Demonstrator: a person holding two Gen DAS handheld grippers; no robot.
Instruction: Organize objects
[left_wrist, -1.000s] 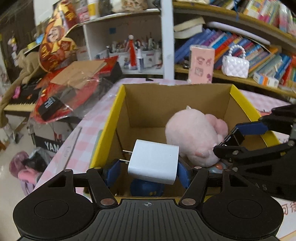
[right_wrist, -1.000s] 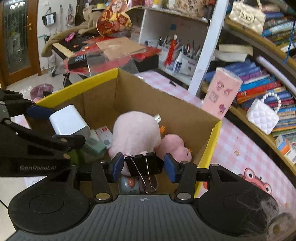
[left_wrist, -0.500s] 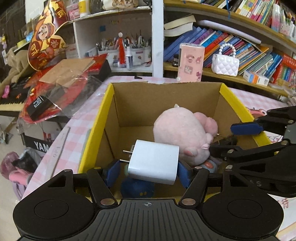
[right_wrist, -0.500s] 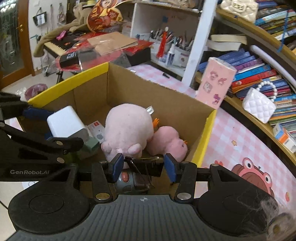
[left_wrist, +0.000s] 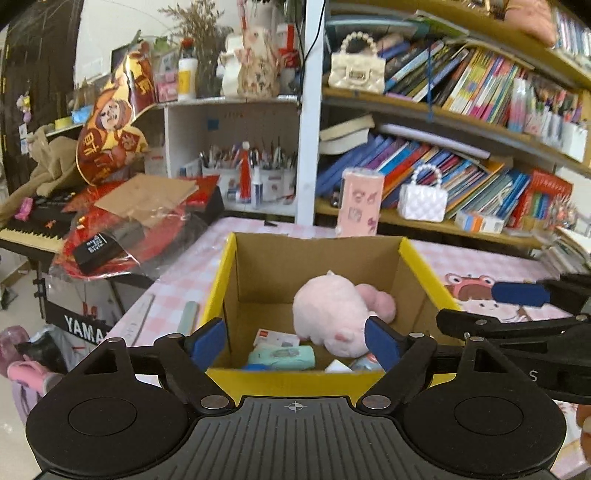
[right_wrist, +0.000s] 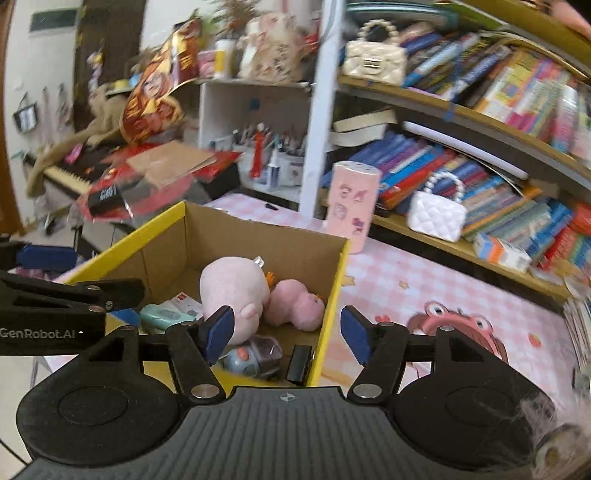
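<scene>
- Above the near edge of the box (left_wrist: 424, 273), the left gripper (left_wrist: 295, 341) is held with its jaws spread wide and nothing between them; the right gripper (right_wrist: 286, 330) is likewise spread and empty over the box's near right corner.
- Inside the box, a large pink plush (left_wrist: 330, 314) and a smaller pink plush (right_wrist: 295, 306) are seen lying touching each other, with a teal case (left_wrist: 282, 357), a small white carton (left_wrist: 277, 336), a grey round toy (right_wrist: 253, 356) and a black binder clip (right_wrist: 300, 363) beside them on the floor of the box.
- A white corner is glimpsed at the near wall (left_wrist: 338, 366); what it belongs to cannot be told.
- The clip is propped against the right wall near the rim; it could be knocked over or dragged out if the right jaws are lowered or swept across that corner.
- The box is light cardboard on a checked worktop (right_wrist: 399, 266); it could be pushed or tipped if a rim is caught by either gripper on withdrawal.
- The two grippers are close side by side, so a collision is judged possible if both are moved inward at once.
- A pink canister (right_wrist: 352, 206) stands just behind the box and could be toppled if the box is shoved back.
</scene>
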